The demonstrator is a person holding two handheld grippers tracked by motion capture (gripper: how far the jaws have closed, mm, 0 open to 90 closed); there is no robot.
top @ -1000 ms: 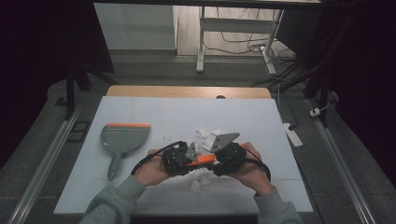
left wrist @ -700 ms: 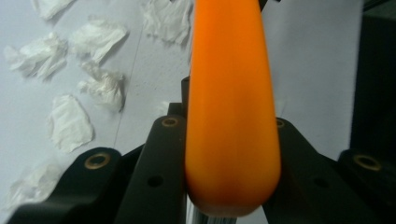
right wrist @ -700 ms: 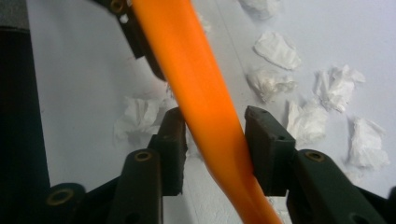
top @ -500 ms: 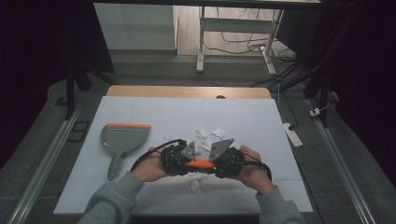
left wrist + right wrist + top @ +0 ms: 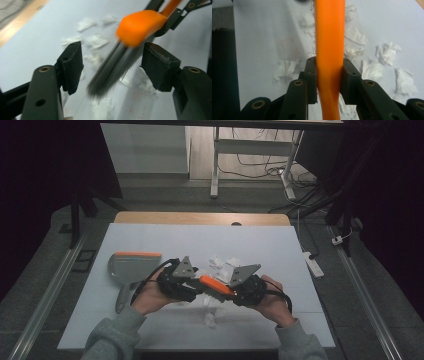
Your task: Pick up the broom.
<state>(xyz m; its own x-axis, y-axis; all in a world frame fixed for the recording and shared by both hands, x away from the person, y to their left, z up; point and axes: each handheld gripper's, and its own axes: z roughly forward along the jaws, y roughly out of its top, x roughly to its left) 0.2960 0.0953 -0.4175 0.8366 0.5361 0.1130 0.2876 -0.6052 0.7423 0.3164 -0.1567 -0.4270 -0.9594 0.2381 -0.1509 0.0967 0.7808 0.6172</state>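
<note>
A hand brush with an orange handle (image 5: pixel 216 286) and dark grey bristles (image 5: pixel 110 72) hangs level above the white table between my two grippers. My right gripper (image 5: pixel 329 75) is shut on the orange handle (image 5: pixel 329 37); its jaws have just been closing on it. My left gripper (image 5: pixel 115 60) stands open, its jaws just having opened, with the blurred bristles between the pads and touching neither. From above, the left gripper (image 5: pixel 196 287) and right gripper (image 5: pixel 229 292) face each other, one in each hand.
A grey dustpan (image 5: pixel 134 266) with an orange lip lies at the left of the table (image 5: pixel 150 240). Several crumpled white paper scraps (image 5: pixel 223 265) lie under and behind the brush, one scrap (image 5: pixel 210 320) nearer the front edge. A wooden strip (image 5: pixel 200 218) borders the far side.
The left gripper's jaws have opened off the brush and that hand has drawn a little to the left and up. The right gripper has closed on the orange handle and stayed in place.
</note>
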